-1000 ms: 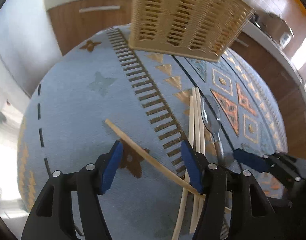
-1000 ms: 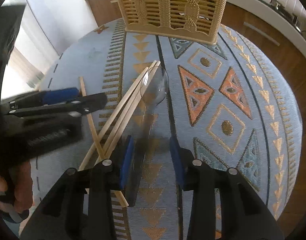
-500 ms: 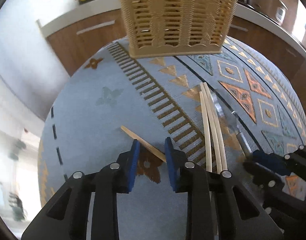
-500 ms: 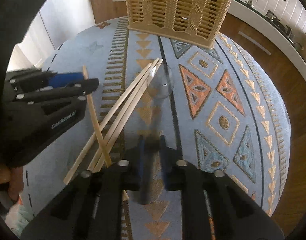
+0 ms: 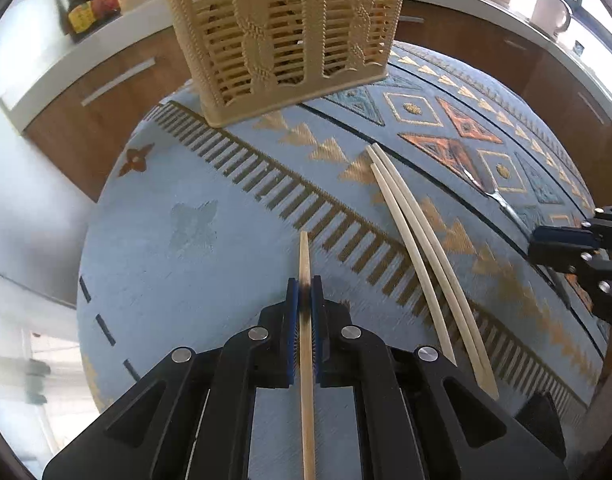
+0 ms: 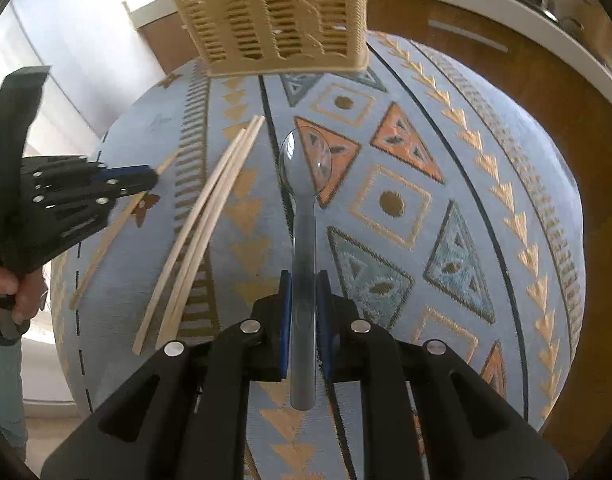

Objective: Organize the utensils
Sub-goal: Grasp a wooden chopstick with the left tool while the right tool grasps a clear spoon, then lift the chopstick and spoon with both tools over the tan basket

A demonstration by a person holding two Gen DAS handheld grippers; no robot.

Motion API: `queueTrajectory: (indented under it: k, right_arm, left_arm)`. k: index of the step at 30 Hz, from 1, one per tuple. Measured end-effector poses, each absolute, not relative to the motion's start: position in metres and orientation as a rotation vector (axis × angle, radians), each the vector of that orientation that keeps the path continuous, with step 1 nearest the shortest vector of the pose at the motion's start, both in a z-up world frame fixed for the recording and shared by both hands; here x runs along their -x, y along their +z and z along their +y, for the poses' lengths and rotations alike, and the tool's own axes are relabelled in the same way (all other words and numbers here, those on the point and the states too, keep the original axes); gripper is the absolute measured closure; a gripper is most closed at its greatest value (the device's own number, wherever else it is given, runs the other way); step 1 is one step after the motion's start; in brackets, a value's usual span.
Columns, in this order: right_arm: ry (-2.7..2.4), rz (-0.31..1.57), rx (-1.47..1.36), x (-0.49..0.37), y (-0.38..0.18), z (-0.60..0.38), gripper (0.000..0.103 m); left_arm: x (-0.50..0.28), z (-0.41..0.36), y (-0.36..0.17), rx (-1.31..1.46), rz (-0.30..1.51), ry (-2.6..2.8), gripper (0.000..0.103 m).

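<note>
My left gripper (image 5: 305,286) is shut on a single wooden chopstick (image 5: 305,256) that runs straight out between its blue pads, held above the patterned blue cloth. My right gripper (image 6: 304,278) is shut on the handle of a clear plastic spoon (image 6: 306,160), bowl pointing forward, lifted off the cloth. Three more chopsticks (image 5: 417,236) lie side by side on the cloth to the right of my left gripper; they also show in the right wrist view (image 6: 202,220). A cream slatted utensil basket (image 5: 282,36) stands upright at the far side of the table, also in the right wrist view (image 6: 274,16).
The round table carries a blue cloth (image 5: 210,248) with orange and gold patterns. Wooden cabinets and a white counter (image 5: 106,68) run behind the basket, with a dark bottle (image 5: 84,4) on the counter. The right gripper shows at the left view's right edge (image 5: 577,248).
Both grippers have closed: the left on the single chopstick, the right on the spoon handle. Both have lifted and swung their utensils to point towards the basket.
</note>
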State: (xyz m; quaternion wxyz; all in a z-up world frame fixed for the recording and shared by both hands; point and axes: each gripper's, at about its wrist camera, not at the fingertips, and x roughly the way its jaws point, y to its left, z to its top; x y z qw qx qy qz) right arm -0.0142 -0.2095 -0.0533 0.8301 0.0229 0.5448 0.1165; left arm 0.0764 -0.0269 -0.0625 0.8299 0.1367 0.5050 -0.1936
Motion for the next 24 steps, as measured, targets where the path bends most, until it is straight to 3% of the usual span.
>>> queueTrajectory:
  k: [3,5,7,8,9,22,24]
  right_arm:
    - [0.254,1.18,-0.044,0.012,-0.06,-0.201,0.092]
    - [0.257,1.191,-0.025,0.013,-0.06,-0.198,0.088]
    - [0.282,1.213,-0.025,0.01,-0.058,-0.195,0.075]
    - [0.28,1.219,-0.015,0.006,-0.056,-0.194,0.061]
    - [0.266,1.211,0.008,0.002,-0.053,-0.193,0.054]
    - [0.241,1.327,0.048,-0.071,-0.058,-0.184,0.054]
    - [0.226,1.318,0.089,-0.075,-0.058,-0.177,0.061]
  left_arm:
    - [-0.08,-0.018,-0.061,-0.245,1.088,-0.441,0.095]
    - [-0.08,-0.017,-0.063,-0.239,1.111,-0.46,0.084]
    - [-0.078,-0.019,-0.062,-0.278,1.142,-0.485,0.08]
    - [-0.076,-0.023,-0.062,-0.317,1.15,-0.489,0.08]
    - [-0.078,-0.029,-0.063,-0.35,1.163,-0.492,0.08]
    - [-0.092,-0.047,-0.061,-0.524,1.269,-0.535,0.085]
    - [-0.094,-0.049,-0.06,-0.532,1.271,-0.534,0.086]
